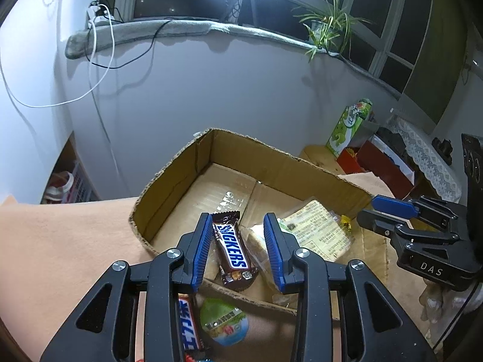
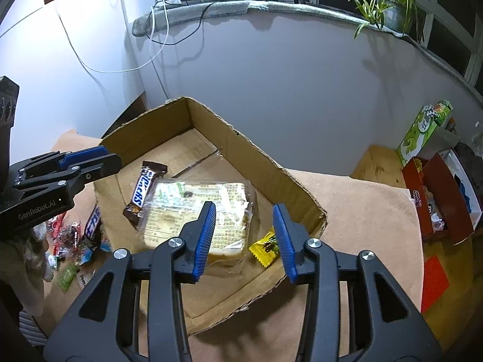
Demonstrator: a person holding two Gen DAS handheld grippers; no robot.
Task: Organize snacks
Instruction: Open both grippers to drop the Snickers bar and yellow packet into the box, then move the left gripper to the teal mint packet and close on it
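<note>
An open cardboard box (image 1: 241, 150) (image 2: 211, 120) sits on the tan table. Inside lie a Snickers bar (image 1: 231, 250) (image 2: 143, 185), a wrapped bread slice (image 1: 317, 229) (image 2: 199, 211) and a small yellow candy (image 2: 265, 249) (image 1: 345, 221). My left gripper (image 1: 238, 226) is open and empty, above the Snickers bar at the box's near edge. My right gripper (image 2: 246, 217) is open and empty, above the bread and the yellow candy. Each gripper shows in the other's view, the left (image 2: 90, 157) and the right (image 1: 374, 208).
Loose snacks lie outside the box: another Snickers bar (image 1: 188, 322) (image 2: 92, 223), a green jelly cup (image 1: 225, 322) and several small wrapped candies (image 2: 66, 241). A red box (image 2: 440, 208) and a green carton (image 2: 422, 129) stand at the right. A wall runs behind.
</note>
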